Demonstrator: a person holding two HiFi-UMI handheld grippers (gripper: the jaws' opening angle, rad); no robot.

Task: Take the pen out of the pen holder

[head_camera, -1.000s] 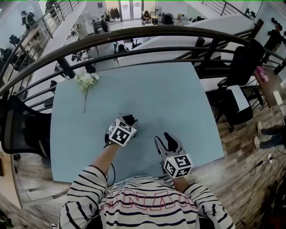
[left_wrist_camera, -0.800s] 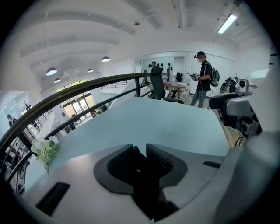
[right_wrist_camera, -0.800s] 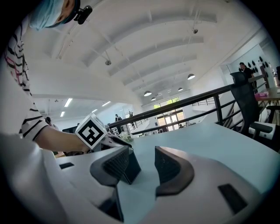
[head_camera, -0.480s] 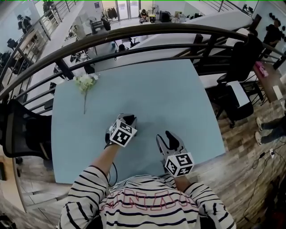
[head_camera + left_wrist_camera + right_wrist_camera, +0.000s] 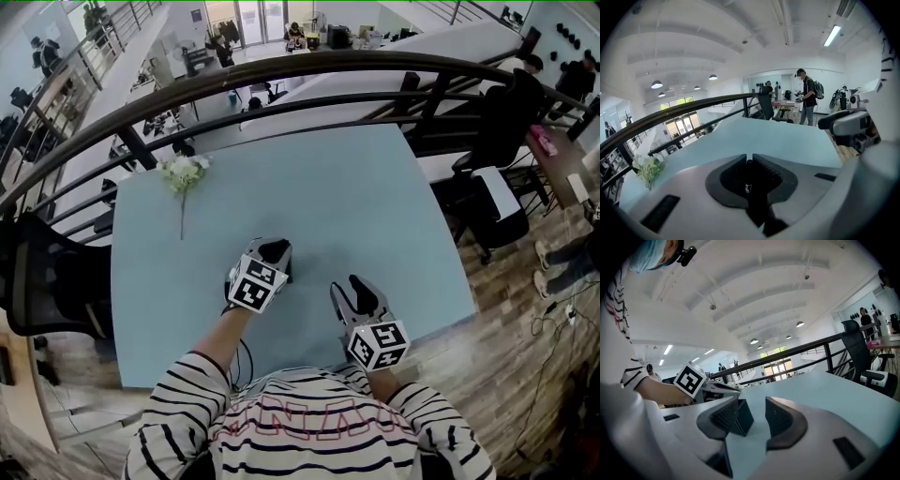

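Observation:
The black pen (image 5: 749, 182) stands upright between the pads of my left gripper (image 5: 749, 161), whose jaws are closing and press on it. In the head view my left gripper (image 5: 275, 251) hangs over the black pen holder and hides most of it. From the right gripper view the pen holder (image 5: 741, 418) shows as a dark square box on the pale blue table (image 5: 356, 197), just left of my right gripper (image 5: 752, 409). My right gripper (image 5: 354, 291) is open, holds nothing, and stays to the right of the holder near the table's front edge.
A white flower (image 5: 183, 173) lies at the far left of the table. A dark curved railing (image 5: 281, 70) runs behind the far edge. Office chairs (image 5: 497, 211) stand to the right. A person (image 5: 807, 96) stands far off beyond the table.
My left gripper has come up a little over the holder. My right gripper has stayed where it was.

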